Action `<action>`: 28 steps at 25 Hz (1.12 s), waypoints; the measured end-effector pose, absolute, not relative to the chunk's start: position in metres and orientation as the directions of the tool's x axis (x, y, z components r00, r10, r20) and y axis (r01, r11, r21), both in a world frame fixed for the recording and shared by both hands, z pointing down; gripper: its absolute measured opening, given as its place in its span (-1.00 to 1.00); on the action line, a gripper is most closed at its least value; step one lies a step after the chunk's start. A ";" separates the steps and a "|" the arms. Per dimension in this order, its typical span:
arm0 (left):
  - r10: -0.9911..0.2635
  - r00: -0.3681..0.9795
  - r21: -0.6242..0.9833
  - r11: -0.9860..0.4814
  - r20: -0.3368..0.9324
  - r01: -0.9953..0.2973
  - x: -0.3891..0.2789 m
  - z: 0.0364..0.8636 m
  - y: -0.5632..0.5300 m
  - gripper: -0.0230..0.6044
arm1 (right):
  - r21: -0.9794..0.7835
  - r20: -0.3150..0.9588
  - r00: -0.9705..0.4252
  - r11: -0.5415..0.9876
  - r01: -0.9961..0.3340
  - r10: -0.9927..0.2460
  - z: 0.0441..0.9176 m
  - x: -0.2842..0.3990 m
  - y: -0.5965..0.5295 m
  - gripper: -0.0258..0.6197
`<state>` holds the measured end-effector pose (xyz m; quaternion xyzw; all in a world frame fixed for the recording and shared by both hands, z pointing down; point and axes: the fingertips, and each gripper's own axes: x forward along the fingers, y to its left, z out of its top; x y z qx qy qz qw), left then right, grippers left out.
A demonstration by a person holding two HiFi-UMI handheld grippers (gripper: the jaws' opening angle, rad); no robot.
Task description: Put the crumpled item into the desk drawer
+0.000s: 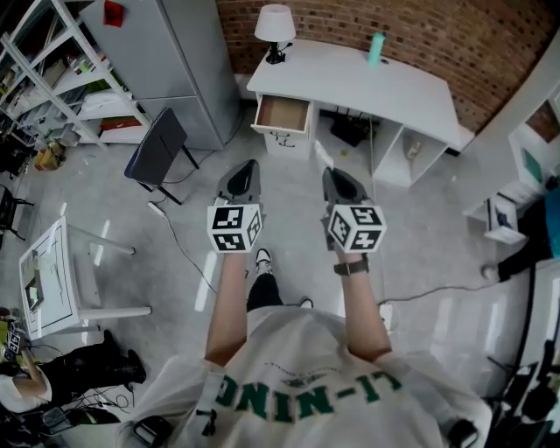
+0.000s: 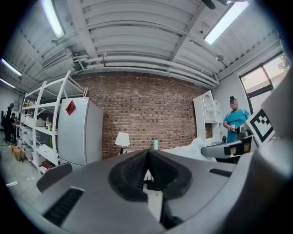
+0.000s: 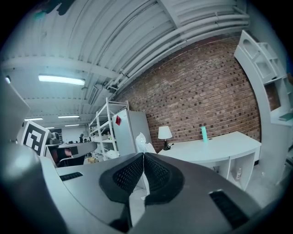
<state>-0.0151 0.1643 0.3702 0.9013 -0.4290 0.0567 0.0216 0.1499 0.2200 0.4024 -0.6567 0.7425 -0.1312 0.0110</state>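
A white desk point(image 1: 350, 79) stands against the brick wall ahead, its left drawer point(image 1: 282, 114) pulled open and showing a bare wood-coloured inside. Both grippers are held out side by side over the grey floor, some way short of the desk. My right gripper point(image 1: 331, 172) is shut on a crumpled white item point(image 3: 138, 141), which pokes out above and below the pads. The same item shows as a white scrap point(image 1: 324, 157) at that gripper's tip. My left gripper point(image 1: 249, 164) is shut with nothing between its pads point(image 2: 132, 171).
A lamp point(image 1: 275, 26) and a teal bottle point(image 1: 375, 48) stand on the desk. A dark chair point(image 1: 157, 144), a grey cabinet point(image 1: 166, 61) and white shelving point(image 1: 52, 79) are at left. A small white table point(image 1: 52, 276) is near left. A person in teal point(image 2: 236, 121) stands at right.
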 end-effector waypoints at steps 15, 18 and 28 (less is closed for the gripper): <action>-0.736 0.667 0.037 -0.668 0.113 -0.743 -0.022 0.371 -0.020 -0.93 | -0.220 0.175 -0.127 0.087 -0.972 -0.976 0.389 0.133 0.041 -0.90; -0.720 0.681 0.035 -0.683 0.135 -0.730 -0.024 0.380 -0.043 -0.93 | -0.238 0.204 -0.112 0.062 -0.969 -0.973 0.402 0.129 0.019 -0.90; -0.682 0.713 0.055 -0.715 0.164 -0.697 -0.043 0.403 -0.120 -0.93 | -0.258 0.241 -0.060 -0.004 -0.966 -0.969 0.428 0.110 -0.047 -0.90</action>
